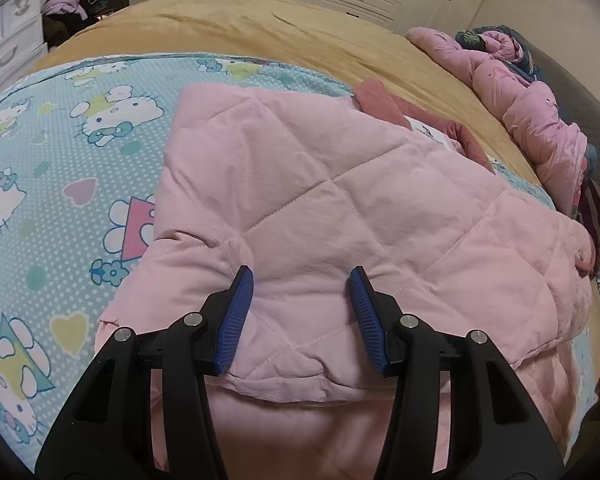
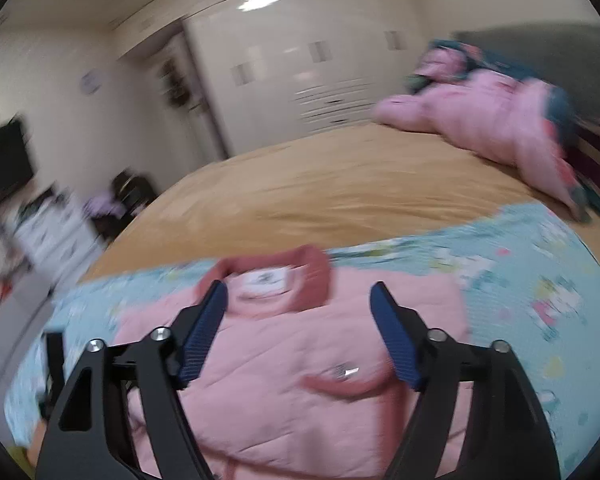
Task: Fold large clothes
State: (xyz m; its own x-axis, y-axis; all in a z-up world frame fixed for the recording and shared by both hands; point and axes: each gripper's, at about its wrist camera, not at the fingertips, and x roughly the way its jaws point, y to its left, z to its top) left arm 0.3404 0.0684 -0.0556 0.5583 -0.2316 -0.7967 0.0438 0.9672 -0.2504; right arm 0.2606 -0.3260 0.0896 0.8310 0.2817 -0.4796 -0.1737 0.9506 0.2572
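Two grippers are hovering over a pink quilted jacket (image 1: 320,216) that is lying partly folded on a cartoon-print sheet (image 1: 52,184) at the near side of a bed, with a tan blanket (image 1: 260,28) covering the far side. The left gripper (image 1: 302,316) is hanging just above the jacket's near folded edge, its blue-padded jaws standing wide apart and holding nothing. The right gripper (image 2: 300,332) is also gaping wide and empty, pointing toward the darker pink collar (image 2: 312,276) and white label at the jacket's far end; its view is blurring with motion. Padded and puffy, the jacket is looking light and soft, likely to spring back and slide on its smooth shell, so a pinch through a full thickness at a folded edge or corner is seeming the surest hold. Room for moving is lying open to the left on the printed sheet and farther off on the tan blanket. To the far right, a heap of other pink clothes (image 1: 532,108) is crowding the bed's edge, well apart from the jacket. White drawers (image 1: 8,44) are standing beyond the bed at far left.
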